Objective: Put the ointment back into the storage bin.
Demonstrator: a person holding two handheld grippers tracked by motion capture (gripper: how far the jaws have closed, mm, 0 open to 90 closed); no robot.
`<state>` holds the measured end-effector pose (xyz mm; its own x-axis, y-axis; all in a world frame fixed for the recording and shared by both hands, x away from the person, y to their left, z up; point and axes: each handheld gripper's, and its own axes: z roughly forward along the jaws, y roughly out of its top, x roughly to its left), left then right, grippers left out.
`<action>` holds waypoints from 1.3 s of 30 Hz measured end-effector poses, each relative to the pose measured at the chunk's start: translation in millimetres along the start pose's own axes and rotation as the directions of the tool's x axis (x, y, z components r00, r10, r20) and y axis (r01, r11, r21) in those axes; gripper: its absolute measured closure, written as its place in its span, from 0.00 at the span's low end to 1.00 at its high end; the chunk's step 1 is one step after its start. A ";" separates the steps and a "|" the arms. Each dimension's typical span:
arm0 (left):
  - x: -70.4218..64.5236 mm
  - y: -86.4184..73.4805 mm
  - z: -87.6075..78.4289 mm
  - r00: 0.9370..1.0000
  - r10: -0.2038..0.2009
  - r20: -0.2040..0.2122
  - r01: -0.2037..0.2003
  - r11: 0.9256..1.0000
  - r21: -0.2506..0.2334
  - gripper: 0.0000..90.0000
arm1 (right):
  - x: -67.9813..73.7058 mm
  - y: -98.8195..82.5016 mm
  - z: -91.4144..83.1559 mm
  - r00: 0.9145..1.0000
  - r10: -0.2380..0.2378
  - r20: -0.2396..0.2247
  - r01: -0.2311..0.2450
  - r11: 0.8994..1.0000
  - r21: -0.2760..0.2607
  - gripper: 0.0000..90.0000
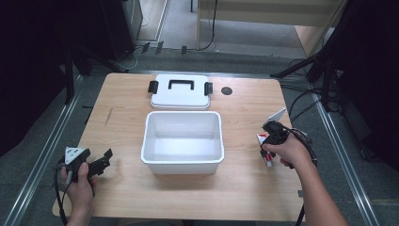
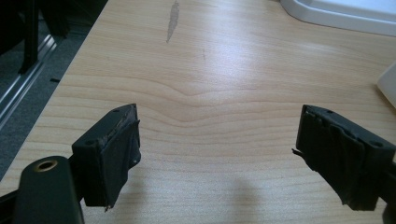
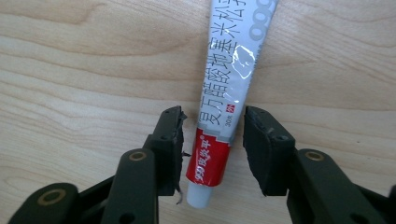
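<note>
A light wooden table (image 1: 127, 197) stands on grey carpet, dark stands around it. At centre frame sit an open white plastic bin (image 1: 182, 141) and, above it, its black-handled lid (image 1: 180, 92). The left gripper (image 1: 104, 158), lower left, gapes wide over bare wood. The right gripper (image 3: 212, 140), at right, straddles a red-and-white tube (image 3: 223, 102) lying on the table, jaws narrowed but slightly apart from it.

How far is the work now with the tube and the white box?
Done: the lid is off and lies behind the open white box. In hand: the right gripper straddles the tube on the table, small gaps still showing at both pads. Left: gripping, lifting, probably putting it in the box. The left gripper waits open.
</note>
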<state>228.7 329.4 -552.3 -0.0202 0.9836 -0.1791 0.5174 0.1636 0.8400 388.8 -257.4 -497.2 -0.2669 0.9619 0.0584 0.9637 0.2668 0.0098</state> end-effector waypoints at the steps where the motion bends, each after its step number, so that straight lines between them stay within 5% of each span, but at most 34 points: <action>1: 0.0 0.0 0.1 1.000 -0.001 0.000 0.001 1.000 0.000 0.16 | 0.5 0.8 1.0 1.000 0.007 -0.002 -0.007 1.000 0.007 0.69; 6: 0.2 0.1 0.2 1.000 -0.001 0.000 0.001 1.000 0.000 0.16 | 1.2 4.3 5.6 1.000 0.020 0.020 -0.021 0.999 0.034 0.78; 14: 0.2 0.2 0.3 1.000 -0.003 0.000 0.003 1.000 0.002 0.16 | 5.5 5.9 0.8 1.000 -0.003 0.025 0.002 1.000 0.022 0.80; 22: 0.2 0.2 0.4 1.000 -0.003 -0.001 0.003 1.000 0.002 0.16 | 20.3 9.3 -27.7 0.998 -0.058 0.005 0.058 0.998 -0.031 0.81; 39: 0.3 0.3 0.4 1.000 -0.002 0.002 0.002 1.000 0.000 0.16 | 76.5 31.4 -89.6 0.982 -0.187 -0.026 0.185 0.980 -0.077 0.80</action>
<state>229.2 329.8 -552.4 -0.0197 0.9832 -0.1816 0.5176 0.1654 0.8395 399.1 -180.7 -402.9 -0.4426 0.8930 0.0809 0.8952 0.4349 0.0976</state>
